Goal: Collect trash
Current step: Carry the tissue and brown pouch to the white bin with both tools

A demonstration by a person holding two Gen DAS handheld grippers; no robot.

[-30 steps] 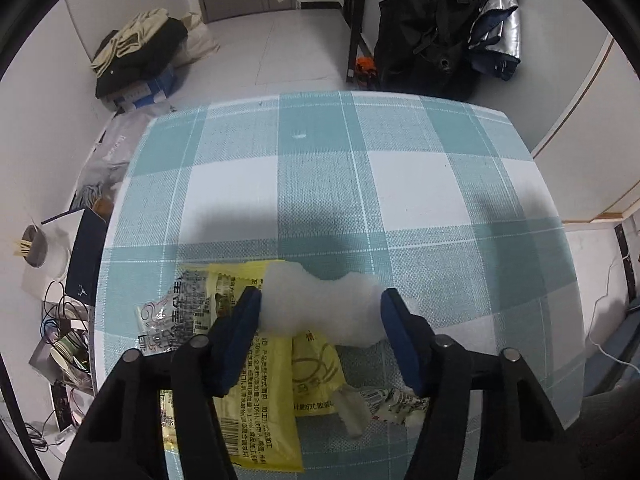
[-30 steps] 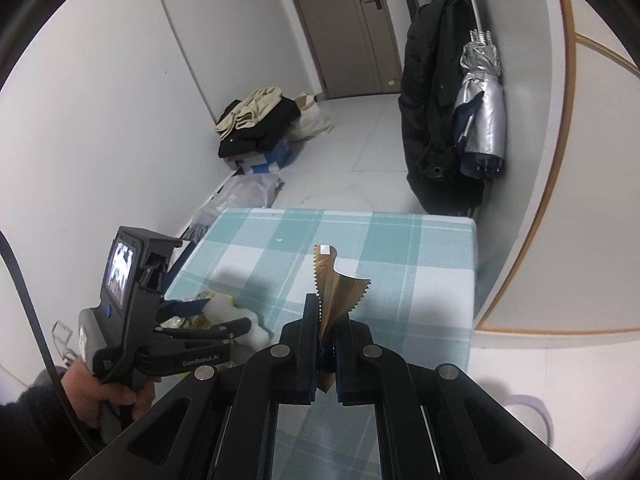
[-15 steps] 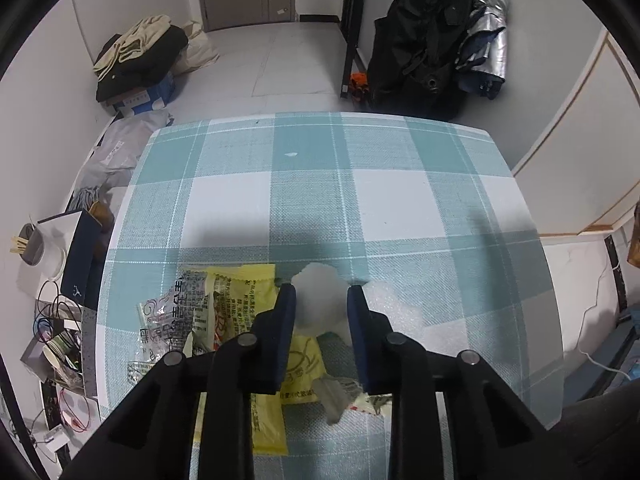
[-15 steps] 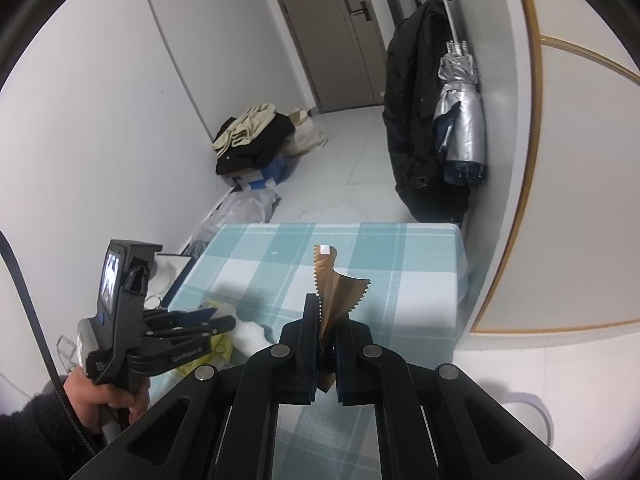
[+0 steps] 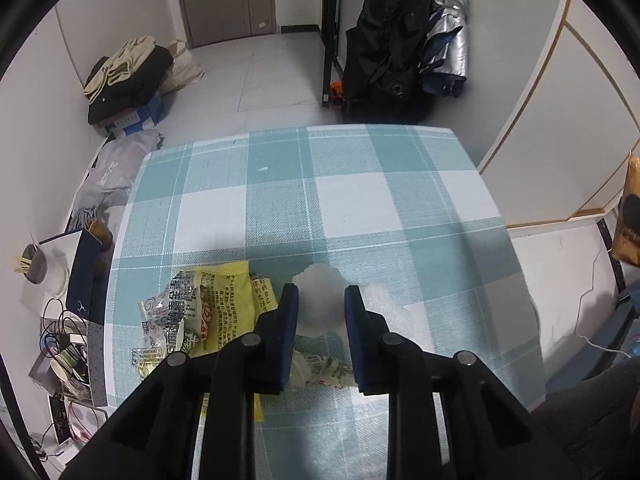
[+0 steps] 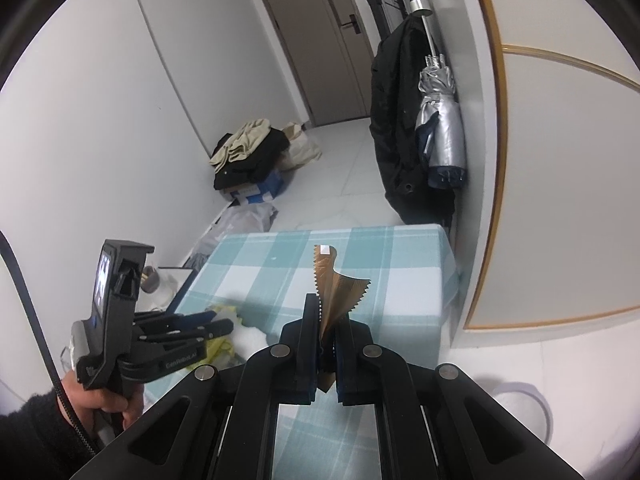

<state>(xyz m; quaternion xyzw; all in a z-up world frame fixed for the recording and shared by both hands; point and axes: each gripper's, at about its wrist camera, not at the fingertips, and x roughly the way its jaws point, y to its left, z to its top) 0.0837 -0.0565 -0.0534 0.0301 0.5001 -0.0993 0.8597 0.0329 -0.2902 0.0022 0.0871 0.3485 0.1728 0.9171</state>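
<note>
On the teal-and-white checked table (image 5: 360, 200), my left gripper (image 5: 321, 293) is shut on a soft white wad (image 5: 318, 314), which bulges out to the right of the fingers. A yellow wrapper (image 5: 232, 304) and a clear printed wrapper (image 5: 172, 312) lie to its left. Beneath the fingers lies a small crumpled wrapper (image 5: 324, 368). My right gripper (image 6: 327, 320) is shut on a brown wrapper with a saw-tooth edge (image 6: 334, 288), held above the table's near right side. The right wrist view also shows the left gripper (image 6: 216, 326) in a person's hand (image 6: 108, 404).
A clothes pile (image 5: 124, 76) lies on the floor beyond the table. A black coat (image 5: 384, 40) and a silver umbrella (image 5: 448, 44) hang at the right wall. Cups, cables and boxes (image 5: 60, 320) crowd the table's left side. A round white container (image 6: 520, 404) stands on the floor at right.
The left jaws have closed from wide apart onto the white wad, and the gripper has risen a little. The right gripper has drawn back and up with the brown wrapper still held.
</note>
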